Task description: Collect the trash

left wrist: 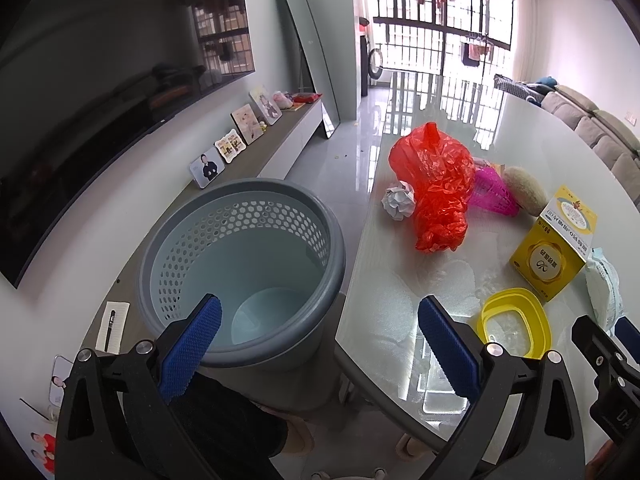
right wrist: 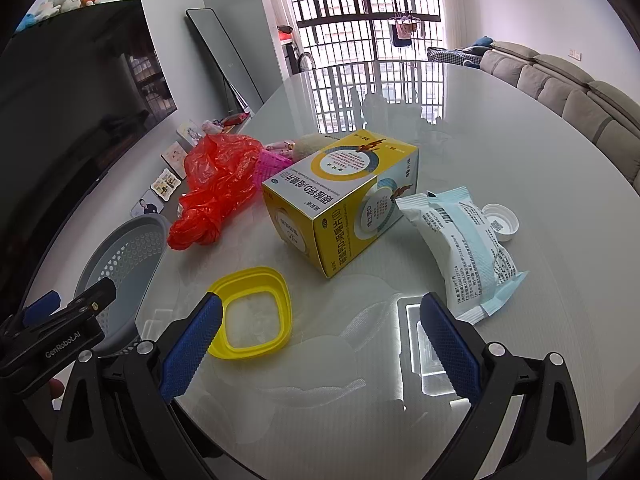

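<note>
Just ahead of right hand-held gripper [right wrist: 320, 344], yellow ring lid [right wrist: 252, 312], jaws apart, empty

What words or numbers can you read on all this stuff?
"GenRobot.AI" stands on the left gripper's black body.
"90" stands near the top edge of the yellow box.
"DA" stands on the right gripper's black body; the rest is cut off.
The yellow box's large Chinese print is too distorted to quote.
The white and blue packet has a barcode and fine print, too small to read.
</note>
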A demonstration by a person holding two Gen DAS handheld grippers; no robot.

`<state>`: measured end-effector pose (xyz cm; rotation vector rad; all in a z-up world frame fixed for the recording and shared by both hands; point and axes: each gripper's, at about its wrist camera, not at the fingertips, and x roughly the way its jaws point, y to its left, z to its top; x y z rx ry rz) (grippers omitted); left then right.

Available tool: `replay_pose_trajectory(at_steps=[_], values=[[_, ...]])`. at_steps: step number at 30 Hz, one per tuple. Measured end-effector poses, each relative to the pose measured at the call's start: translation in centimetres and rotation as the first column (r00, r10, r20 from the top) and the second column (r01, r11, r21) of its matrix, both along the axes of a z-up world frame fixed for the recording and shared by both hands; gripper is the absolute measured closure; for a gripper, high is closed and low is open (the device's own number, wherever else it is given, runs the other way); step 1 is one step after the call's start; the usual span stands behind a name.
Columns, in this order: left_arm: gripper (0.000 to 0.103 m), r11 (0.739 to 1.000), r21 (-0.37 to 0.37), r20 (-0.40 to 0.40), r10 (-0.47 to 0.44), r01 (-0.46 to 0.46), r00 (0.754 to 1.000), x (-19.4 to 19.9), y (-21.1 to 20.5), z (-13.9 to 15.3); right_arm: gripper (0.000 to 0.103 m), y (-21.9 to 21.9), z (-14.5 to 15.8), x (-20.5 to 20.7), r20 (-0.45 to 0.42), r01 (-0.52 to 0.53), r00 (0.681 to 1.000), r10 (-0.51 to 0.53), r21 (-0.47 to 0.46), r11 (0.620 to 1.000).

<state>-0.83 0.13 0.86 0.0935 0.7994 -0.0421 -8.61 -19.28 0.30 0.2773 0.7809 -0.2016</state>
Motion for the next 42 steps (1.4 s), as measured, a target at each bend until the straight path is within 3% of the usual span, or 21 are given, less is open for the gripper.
replay_pose_trajectory(at_steps=[42], values=[[0.006, 1.000, 0.023, 0.011, -0.003, 0.003, 1.000, -0.27, -0.40, 0.11, 0.008, -0.25, -0.01, -0.09, 0.000, 0.000, 1.000, 0.000, 0.011, 1.000]])
